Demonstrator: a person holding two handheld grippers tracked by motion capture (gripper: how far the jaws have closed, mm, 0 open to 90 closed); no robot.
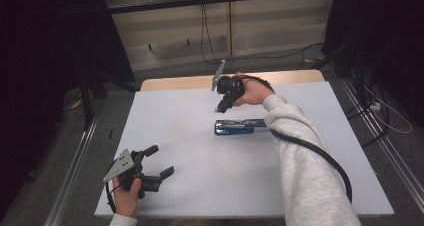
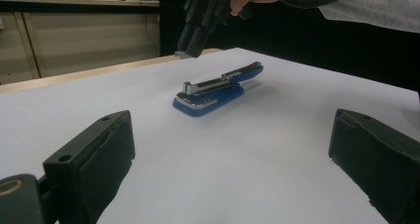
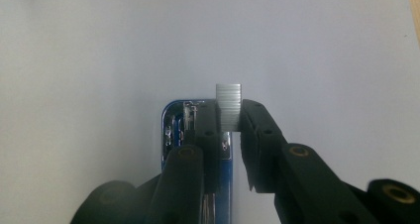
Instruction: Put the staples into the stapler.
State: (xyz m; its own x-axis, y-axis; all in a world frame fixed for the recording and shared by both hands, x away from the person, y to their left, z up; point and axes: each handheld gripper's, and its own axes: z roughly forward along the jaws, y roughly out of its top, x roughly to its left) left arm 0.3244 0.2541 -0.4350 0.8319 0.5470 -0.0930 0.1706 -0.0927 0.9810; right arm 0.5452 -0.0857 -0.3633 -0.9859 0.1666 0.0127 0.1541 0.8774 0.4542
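A blue stapler [image 1: 240, 126] lies opened flat near the middle of the white table top [image 1: 200, 191], its metal staple channel facing up. My right gripper [image 1: 220, 107] hovers just beyond the stapler's left end, pointing down, shut on a short silver strip of staples [image 3: 228, 105]. In the right gripper view the strip sticks out past the fingertips, directly over the stapler [image 3: 173, 130]. My left gripper [image 1: 161, 161] rests at the front left of the table, open and holding nothing. The left gripper view has the stapler [image 2: 215, 91] ahead between its jaws, with the right gripper [image 2: 190, 48] above its far end.
A wooden strip [image 1: 170, 82] borders the table's far edge. Metal rails [image 1: 75, 166] run along both sides on the floor. Cables [image 1: 385, 111] lie on the floor at the right, and a black stand [image 1: 87, 93] is at the left.
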